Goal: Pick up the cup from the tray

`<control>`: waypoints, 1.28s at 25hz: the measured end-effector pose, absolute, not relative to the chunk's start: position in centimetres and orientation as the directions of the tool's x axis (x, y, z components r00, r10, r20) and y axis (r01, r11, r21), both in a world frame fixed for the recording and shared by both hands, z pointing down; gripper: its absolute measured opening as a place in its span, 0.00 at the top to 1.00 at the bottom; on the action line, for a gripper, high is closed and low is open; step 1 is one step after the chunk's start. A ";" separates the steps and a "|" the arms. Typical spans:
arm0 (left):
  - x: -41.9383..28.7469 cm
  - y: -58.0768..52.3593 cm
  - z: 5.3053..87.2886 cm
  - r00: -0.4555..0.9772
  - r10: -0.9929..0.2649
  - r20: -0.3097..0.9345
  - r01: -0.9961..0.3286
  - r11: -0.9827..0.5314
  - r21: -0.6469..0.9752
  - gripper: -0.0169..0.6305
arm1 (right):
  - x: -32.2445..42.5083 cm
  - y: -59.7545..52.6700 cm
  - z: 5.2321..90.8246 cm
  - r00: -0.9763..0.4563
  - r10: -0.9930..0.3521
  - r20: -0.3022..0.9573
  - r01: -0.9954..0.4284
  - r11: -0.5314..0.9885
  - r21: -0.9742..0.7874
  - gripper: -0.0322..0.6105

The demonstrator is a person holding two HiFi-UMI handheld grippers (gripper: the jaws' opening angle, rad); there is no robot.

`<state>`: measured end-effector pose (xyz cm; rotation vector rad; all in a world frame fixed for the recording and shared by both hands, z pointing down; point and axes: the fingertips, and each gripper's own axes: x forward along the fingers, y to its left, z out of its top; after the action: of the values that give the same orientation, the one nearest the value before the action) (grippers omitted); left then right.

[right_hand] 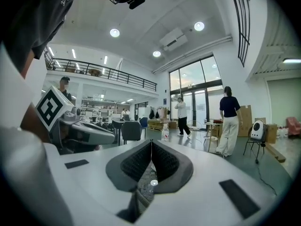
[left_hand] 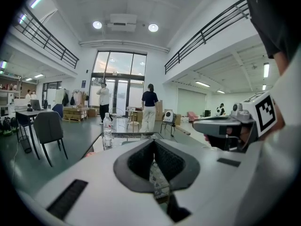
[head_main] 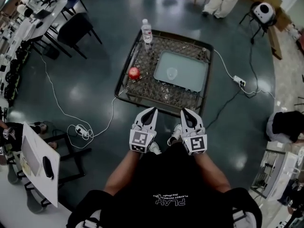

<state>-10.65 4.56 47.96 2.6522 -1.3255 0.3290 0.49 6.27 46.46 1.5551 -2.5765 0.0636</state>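
White gripper shells are sitting low in front of our torso, side by side, near each other but not touching, both noses pointing forward at the table [head_main: 124,90]. We're holding the left gripper [head_main: 152,111] with its jaws pressed fully together, dark pads meeting along one line, nothing between them. We're holding the right gripper [head_main: 185,112] the same way: jaws closed tip to tip, empty. Both forearms [head_main: 121,171] are coming out bare from a black T-shirt [head_main: 168,194], elbows bent and tucked in, with hands behind the marker cubes [head_main: 139,141], which are facing up at the head camera. In the head view the two tips are lining up with the table's near rim; we can't tell whether they're hanging over it or just short of it. Each gripper view is catching the other gripper off to its inner side, roughly level. The cup [head_main: 172,72], clear and apparently upright, is sitting in the left part of the pale tray [head_main: 192,77], well apart from both grippers. The tray is lying on the right half of the woven tabletop. A red apple [head_main: 134,72] is resting on the weave near the tray's left edge, not touching it. A water bottle [head_main: 147,31] is standing upright at the far left corner. A white cable [head_main: 57,101] is trailing across the dark floor [head_main: 95,80] to the left of the table.
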 end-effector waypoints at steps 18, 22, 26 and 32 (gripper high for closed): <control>-4.5 -3.2 49.2 0.516 -0.792 0.327 -0.839 -0.544 0.007 0.96 | 5.5 -2.4 46.6 -0.540 -0.834 0.117 -0.841 0.539 -0.045 0.94; -4.4 -4.6 50.4 0.529 -0.777 0.342 -0.829 -0.559 0.012 0.96 | 5.6 -3.6 47.7 -0.533 -0.837 0.128 -0.845 0.534 -0.024 0.94; -4.1 -6.4 51.4 0.551 -0.759 0.347 -0.813 -0.581 0.021 0.96 | 5.6 -4.8 48.3 -0.511 -0.847 0.145 -0.857 0.515 -0.017 0.94; -3.3 -9.6 52.6 0.618 -0.719 0.318 -0.762 -0.648 0.017 0.96 | 5.9 -7.5 49.0 -0.453 -0.879 0.149 -0.890 0.457 -0.006 0.94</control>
<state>-3.34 -9.57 52.64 2.6887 -1.2384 0.4279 5.94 -7.55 49.01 1.5703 -2.5730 0.1256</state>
